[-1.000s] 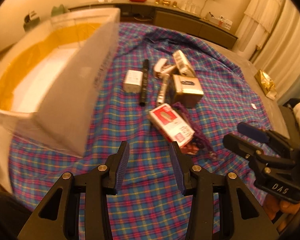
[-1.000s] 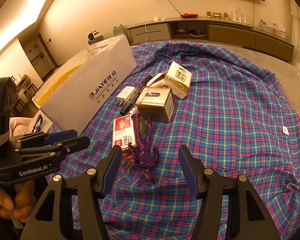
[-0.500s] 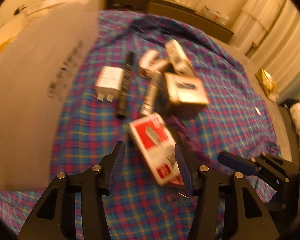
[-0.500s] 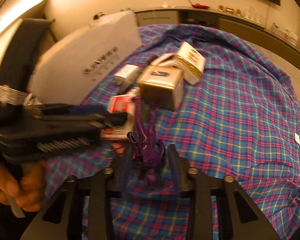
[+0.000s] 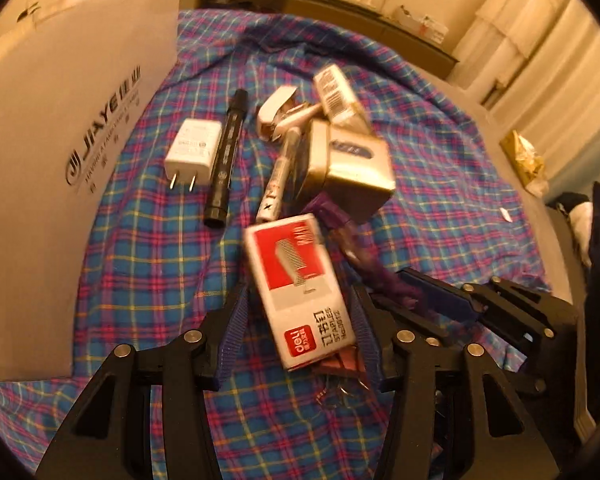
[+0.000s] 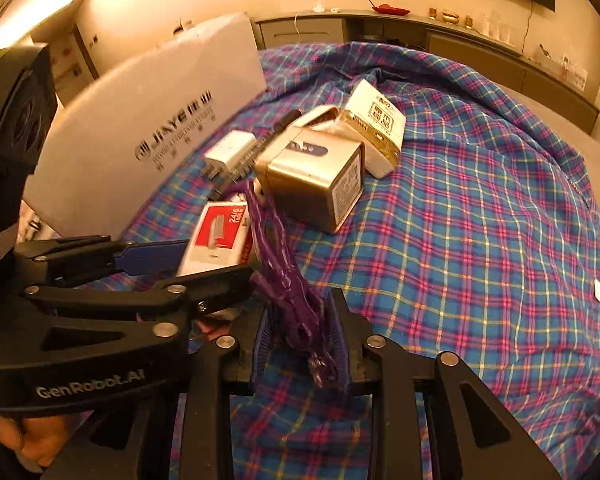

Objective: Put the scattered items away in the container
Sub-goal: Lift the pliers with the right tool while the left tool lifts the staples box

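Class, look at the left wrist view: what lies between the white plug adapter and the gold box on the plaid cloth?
In the left wrist view, a black marker and a white pen lie between the white plug adapter and the gold box.

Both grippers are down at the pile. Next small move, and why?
Probably close the left gripper on the staples box: its jaws have just opened and straddle the box without pressing it. The right gripper has just closed on the purple toy, so afterwards both could lift towards the white container.
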Tool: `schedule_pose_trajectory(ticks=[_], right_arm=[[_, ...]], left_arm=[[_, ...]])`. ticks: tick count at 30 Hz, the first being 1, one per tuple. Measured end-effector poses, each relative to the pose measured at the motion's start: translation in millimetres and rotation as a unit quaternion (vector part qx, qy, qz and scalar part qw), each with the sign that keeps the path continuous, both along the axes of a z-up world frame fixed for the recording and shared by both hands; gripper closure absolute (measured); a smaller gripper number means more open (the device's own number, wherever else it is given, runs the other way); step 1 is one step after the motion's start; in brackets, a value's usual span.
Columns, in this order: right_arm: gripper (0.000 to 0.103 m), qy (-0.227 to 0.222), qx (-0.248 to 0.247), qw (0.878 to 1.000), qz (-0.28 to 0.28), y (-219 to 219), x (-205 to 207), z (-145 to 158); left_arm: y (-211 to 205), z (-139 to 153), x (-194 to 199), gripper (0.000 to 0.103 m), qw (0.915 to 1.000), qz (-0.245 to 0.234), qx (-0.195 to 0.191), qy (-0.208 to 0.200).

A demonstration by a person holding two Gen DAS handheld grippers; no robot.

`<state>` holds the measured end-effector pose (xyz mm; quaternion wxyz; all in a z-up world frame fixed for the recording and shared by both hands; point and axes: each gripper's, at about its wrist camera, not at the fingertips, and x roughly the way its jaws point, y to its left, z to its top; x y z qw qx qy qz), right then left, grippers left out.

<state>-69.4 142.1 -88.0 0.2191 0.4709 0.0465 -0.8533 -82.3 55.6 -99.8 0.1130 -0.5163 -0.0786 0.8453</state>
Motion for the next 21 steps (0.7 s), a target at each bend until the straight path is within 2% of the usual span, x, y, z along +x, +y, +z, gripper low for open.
schedule_pose_trajectory(ticks=[4, 8, 12, 13, 16, 21], right_arm=[[0.078, -0.011, -0.028, 0.999, -0.031, 17.7, -5.6, 3.1], [0.077, -0.019, -0.047, 0.998, -0.04, 25.1, -8.3, 2.0], [0.078, -0.012, -0.046, 0.999, -0.025, 14.3, -11.9, 1.3], [0.079, -0.009, -0.049, 0.998, -0.022, 13.4, -11.7, 2.9], [0.084, -0.002, -0.067, 0.998, -0.018, 13.5, -10.5, 11.6], [0.084, 0.001, -0.078, 0.997, -0.024, 17.8, -6.4, 19.0]], left_arm=[[-15.1, -0.8, -3.6, 0.052, 0.9997, 0.02, -0.005, 0.01], [-9.9, -2.6, -5.2, 0.052, 0.9998, 0.01, -0.009, 0.016], [0.5, -3.9, -5.7, 0.054, 0.9993, -0.003, -0.023, 0.029], [-2.0, -2.2, -3.9, 0.063, 0.9994, -0.006, -0.018, 0.029], [-4.2, 3.0, 1.1, 0.064, 0.9991, -0.007, -0.024, 0.034], [-6.8, 12.9, 9.9, 0.064, 0.9987, -0.006, -0.026, 0.043]])
